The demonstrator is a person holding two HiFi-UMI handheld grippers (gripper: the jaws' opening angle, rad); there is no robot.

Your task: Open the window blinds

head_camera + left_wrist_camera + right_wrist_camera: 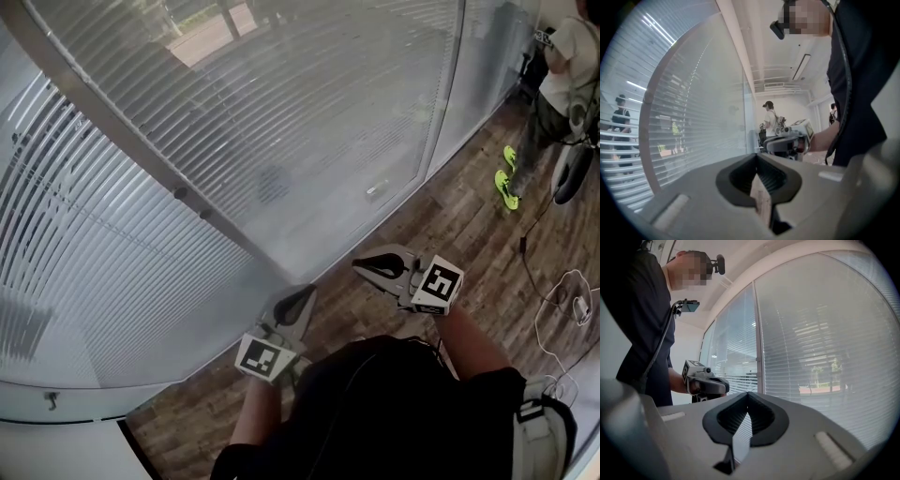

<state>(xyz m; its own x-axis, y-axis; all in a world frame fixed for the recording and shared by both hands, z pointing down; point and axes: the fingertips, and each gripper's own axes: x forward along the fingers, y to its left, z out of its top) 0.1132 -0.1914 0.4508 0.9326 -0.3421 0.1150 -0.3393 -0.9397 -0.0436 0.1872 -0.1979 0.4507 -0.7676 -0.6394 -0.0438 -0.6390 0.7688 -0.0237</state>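
**Window blinds lowered across the panes, both grippers short of them**

Window blinds point(281, 103) hang down across a row of tall glass panes, filling the upper and left part of the head view. Their slats run level and lie close together. On the pane at far left the slats show thin dark gaps between them. A grey frame post point(141, 159) divides that pane from the middle one, and a small dark knob point(180, 193) sits on the post.

The left gripper point(302, 298) is held out in front of the person's dark shirt and points toward the foot of the middle pane, near it but not touching. Its own view shows its jaws together at the tips with nothing between them, and the blinds point(693, 117) spread across the left of that view. The right gripper point(361, 267) is beside it, a little further along the window. Its jaws are together too and empty, with the blinds point(820, 348) ahead and to the right in its own view. Each gripper appears in the other's view, apart from it.

A small pale fitting point(378, 190) sits low on the middle pane, beyond both grippers. Wooden floor point(441, 234) runs along the window's foot. Another person point(562, 66) in bright green shoes point(506, 187) stands well apart at top right, and a white cable point(562, 309) loops over the floor at the right.
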